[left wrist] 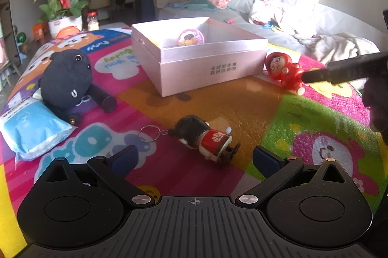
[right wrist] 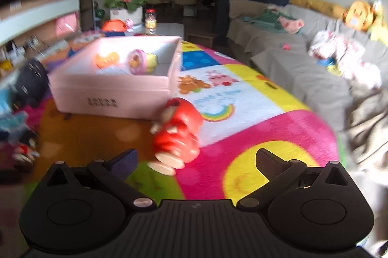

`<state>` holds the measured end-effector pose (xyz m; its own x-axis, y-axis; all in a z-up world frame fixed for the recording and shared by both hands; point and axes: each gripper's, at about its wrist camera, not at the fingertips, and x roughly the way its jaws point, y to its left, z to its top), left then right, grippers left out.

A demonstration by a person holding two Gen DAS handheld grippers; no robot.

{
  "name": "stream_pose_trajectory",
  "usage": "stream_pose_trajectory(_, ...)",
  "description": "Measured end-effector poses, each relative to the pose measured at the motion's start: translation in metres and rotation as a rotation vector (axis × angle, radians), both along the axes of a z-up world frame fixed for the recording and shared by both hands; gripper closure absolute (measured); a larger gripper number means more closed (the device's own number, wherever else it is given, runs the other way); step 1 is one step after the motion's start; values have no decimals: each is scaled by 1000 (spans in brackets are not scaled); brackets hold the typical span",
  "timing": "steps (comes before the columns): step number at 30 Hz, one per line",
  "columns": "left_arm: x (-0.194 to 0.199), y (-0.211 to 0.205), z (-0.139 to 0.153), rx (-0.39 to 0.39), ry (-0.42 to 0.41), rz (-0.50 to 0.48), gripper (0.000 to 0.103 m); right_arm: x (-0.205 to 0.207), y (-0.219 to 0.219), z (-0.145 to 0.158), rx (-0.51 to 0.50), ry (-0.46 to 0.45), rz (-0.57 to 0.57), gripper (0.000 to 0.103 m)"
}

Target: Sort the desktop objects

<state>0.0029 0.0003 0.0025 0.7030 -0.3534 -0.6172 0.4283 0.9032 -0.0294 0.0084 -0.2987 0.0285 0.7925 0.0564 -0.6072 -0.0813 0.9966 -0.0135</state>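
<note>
Figurine — between hand-held gripper fingers

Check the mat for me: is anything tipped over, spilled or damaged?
Two toys lie toppled on the colourful play mat: the red hooded figurine beside the pink box, and the dark-haired keychain doll in a red robe nearer the left gripper. No spill or damage visible.

Open mat before pink box
</note>
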Motion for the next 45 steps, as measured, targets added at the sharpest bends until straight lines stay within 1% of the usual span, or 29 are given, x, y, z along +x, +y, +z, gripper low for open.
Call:
stream_pose_trajectory(2,0,-1,0,7,1,0,0,6,7,3,23,-13,16,0)
stream_pose_trajectory(4,-1,-1,0,13,-4,0,0,16,17,3,-4,-35,22,0)
stream_pose_trajectory(6,-2,-1,0,16,-7,5,0,32,27,-2,-44,-39,31,1)
stream_pose_trajectory(7,-2,-2,0,17,-7,8,0,39,30,-6,-59,-32,33,6)
stream_pose_trajectory(8,-2,-2,0,18,-7,9,0,45,33,-10,-70,-14,39,15)
stream_pose_trajectory(9,-3,-2,0,18,-5,8,0,53,33,-14,-68,13,46,20)
stream_pose_trajectory(11,-2,-3,0,20,1,2,0,61,31,-21,-49,62,44,48)
stream_pose_trajectory(12,0,-4,0,22,4,-4,0,61,30,-23,-44,75,42,52)
stream_pose_trajectory(14,3,-6,0,23,5,-18,0,53,27,-21,-3,82,64,52)
stream_pose_trajectory(17,12,-13,1,20,-5,-38,0,33,28,-13,81,96,137,52)
stream_pose_trajectory(20,25,-20,0,-1,9,-63,0,13,33,-6,146,106,216,57)
stream_pose_trajectory(21,30,-21,-1,-11,22,-68,0,8,35,-4,154,105,231,57)
stream_pose_trajectory(23,36,-25,-2,-27,52,-70,0,2,39,-4,137,89,236,57)
stream_pose_trajectory(24,37,-27,-2,-25,53,-70,0,1,39,-6,130,88,232,57)
stream_pose_trajectory(26,35,-31,-1,-13,53,-84,0,2,38,-9,127,84,212,57)
stream_pose_trajectory(30,29,-35,-3,20,56,-86,0,5,36,-13,131,84,207,55)
stream_pose_trajectory(33,26,-35,-3,38,53,-88,0,3,40,-19,111,93,210,50)
stream_pose_trajectory(37,26,-34,-2,50,47,-92,1,0,42,-22,83,89,199,39)
stream_pose_trajectory(40,27,-33,-2,46,52,-86,1,-3,42,-22,60,71,195,29)
stream_pose_trajectory(41,27,-32,-3,44,54,-84,2,-4,42,-22,58,67,196,27)
stream_pose_trajectory(43,27,-32,-3,44,57,-78,6,-4,42,-22,52,67,199,26)
stream_pose_trajectory(45,24,-31,-1,41,62,-93,8,-5,43,-23,47,67,198,25)
